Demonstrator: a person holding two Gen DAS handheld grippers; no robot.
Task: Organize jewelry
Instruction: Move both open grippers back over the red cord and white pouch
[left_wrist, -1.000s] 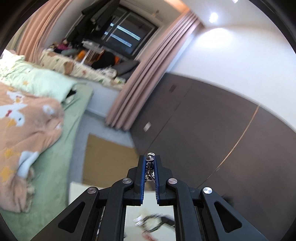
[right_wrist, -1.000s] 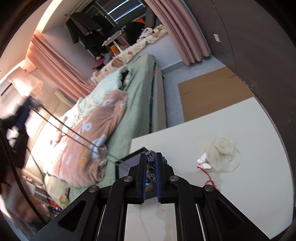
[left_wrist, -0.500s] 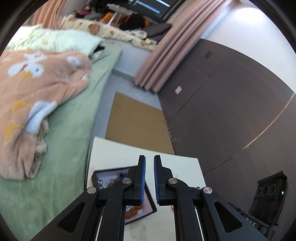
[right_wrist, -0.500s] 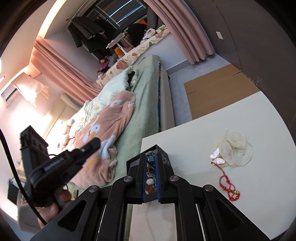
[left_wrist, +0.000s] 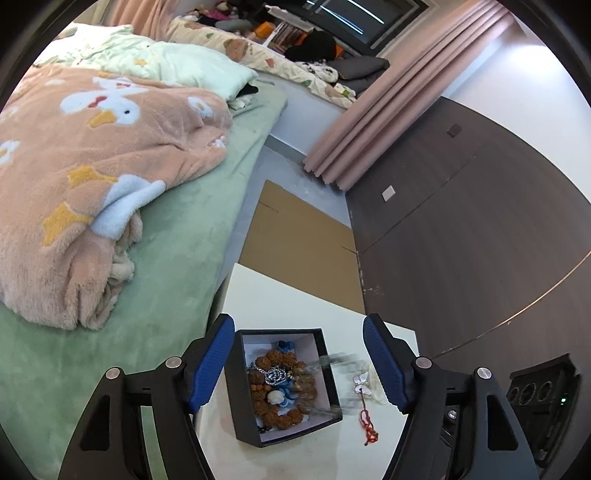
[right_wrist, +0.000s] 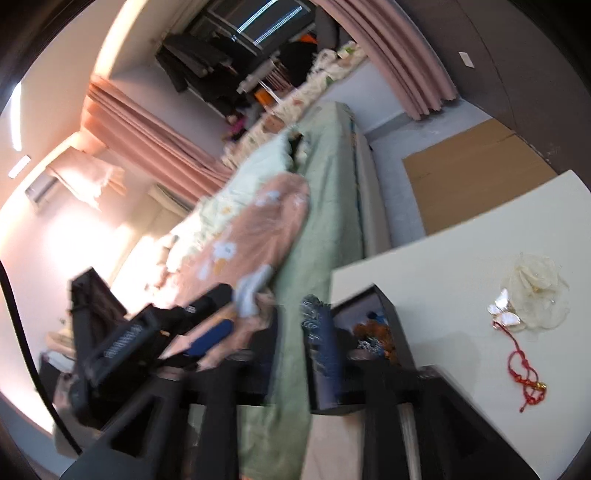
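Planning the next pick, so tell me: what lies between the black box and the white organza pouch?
In the left wrist view, a white butterfly clip and red cord beside the box; pouch.

No text can be read here — only blurred, illegible markings.

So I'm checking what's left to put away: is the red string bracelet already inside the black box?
No, the red string bracelet lies on the white table to the right of the black box, outside it.

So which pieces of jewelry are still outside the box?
The red cord bracelet and the white butterfly clip, lying on the table right of the black box; the beads are inside.
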